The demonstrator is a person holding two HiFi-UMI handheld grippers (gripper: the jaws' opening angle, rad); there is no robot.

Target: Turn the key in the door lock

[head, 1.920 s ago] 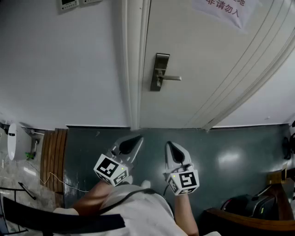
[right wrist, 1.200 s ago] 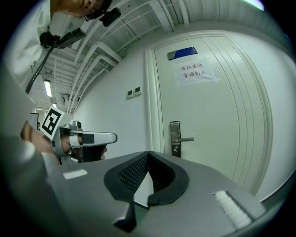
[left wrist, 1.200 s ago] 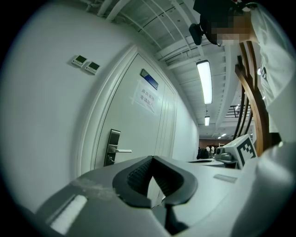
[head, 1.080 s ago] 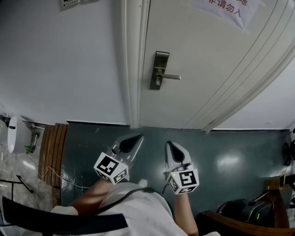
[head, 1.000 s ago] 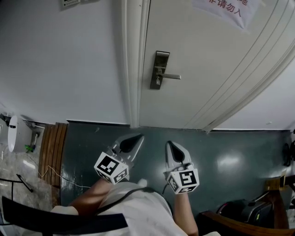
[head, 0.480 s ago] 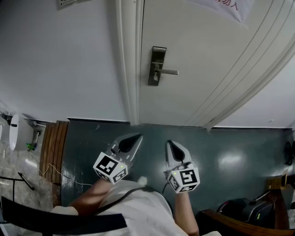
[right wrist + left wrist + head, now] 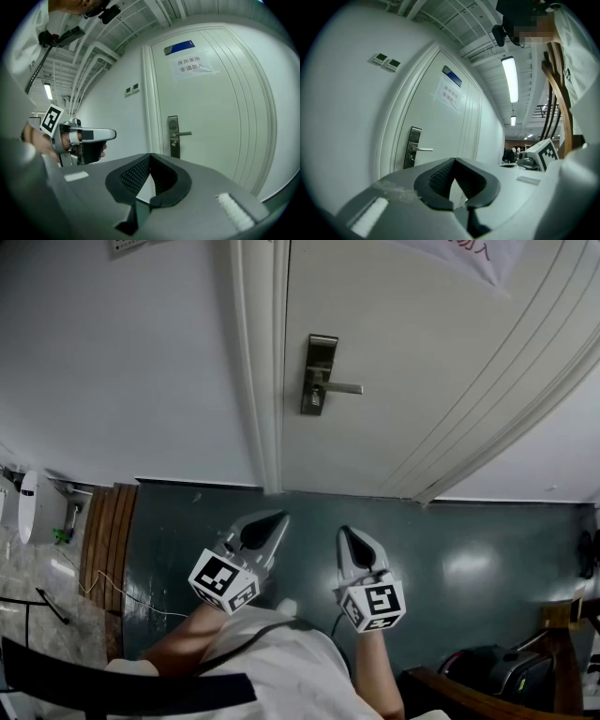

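A white door (image 7: 422, 381) carries a steel lock plate (image 7: 319, 374) with a lever handle (image 7: 343, 387). A key (image 7: 314, 406) sits in the lock below the lever. Both grippers hang low over the dark floor, well short of the door. My left gripper (image 7: 265, 529) is shut and holds nothing. To its right, my right gripper (image 7: 352, 542) is also shut and holds nothing. The left gripper view shows the lock plate (image 7: 413, 147) far ahead, above the closed tips of the left gripper (image 7: 454, 160). In the right gripper view the lock plate (image 7: 173, 136) stands beyond the right gripper (image 7: 150, 154).
A paper notice (image 7: 191, 64) and a blue sign (image 7: 179, 47) hang high on the door. The door frame (image 7: 258, 381) runs left of the lock. Wooden slats (image 7: 108, 549) lie at the left, and a dark bag (image 7: 487, 667) sits by wooden furniture (image 7: 497, 697) at the lower right.
The head view has shifted a little, so the lock sits slightly higher and further left in the picture. Both grippers stay shut, low in front of the door.
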